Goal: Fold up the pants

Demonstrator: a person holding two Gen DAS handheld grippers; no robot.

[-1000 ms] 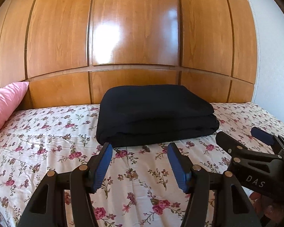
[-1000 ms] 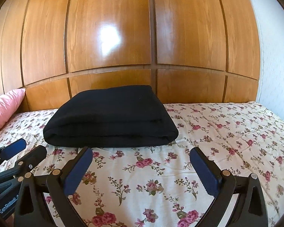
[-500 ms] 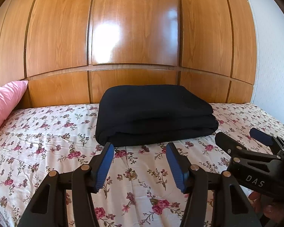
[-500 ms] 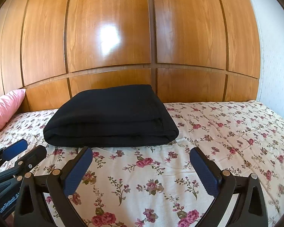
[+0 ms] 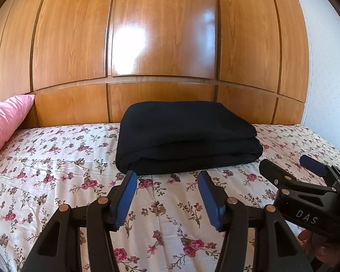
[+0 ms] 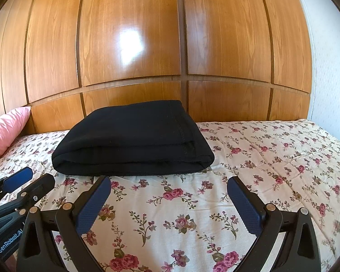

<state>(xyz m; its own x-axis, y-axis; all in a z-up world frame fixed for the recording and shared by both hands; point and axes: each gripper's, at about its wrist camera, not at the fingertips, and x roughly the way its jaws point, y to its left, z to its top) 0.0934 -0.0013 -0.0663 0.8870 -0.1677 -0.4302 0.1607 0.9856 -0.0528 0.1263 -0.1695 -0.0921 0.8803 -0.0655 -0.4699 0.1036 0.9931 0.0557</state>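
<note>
My fingers on both grippers are spread and hold nothing: the left gripper (image 5: pixel 167 195) has its blue pads a moderate gap apart, the right gripper (image 6: pixel 170 201) is splayed wider, and between each pair I see only floral cloth. Both hang just short of the pants' near edge, low over the bed, touching neither the fabric nor each other.

The pants (image 5: pixel 185 136) lie as a compact black rectangle, several layers stacked, the rounded fold edge turned toward me. A stitched hem line runs along the stack's top right side in the right view (image 6: pixel 181 127). I judge the folding done, or all but done: the layers sit square, with nothing trailing loose that I can see, so my open fingers suit a release, not a grasp.

The stack rests on the bedspread (image 6: pixel 272 158), which runs out flat and printed with roses on every side of the pants, giving a soft, level bed that keeps the pile from slumping. Behind the pants, close to their far edge, rises the wooden panelled wall (image 5: pixel 161 45); whether the stack touches it I cannot tell. Well to the left of the pants, a pink pillow (image 5: pixel 6 120) leans against that wall, clear of my work.
</note>
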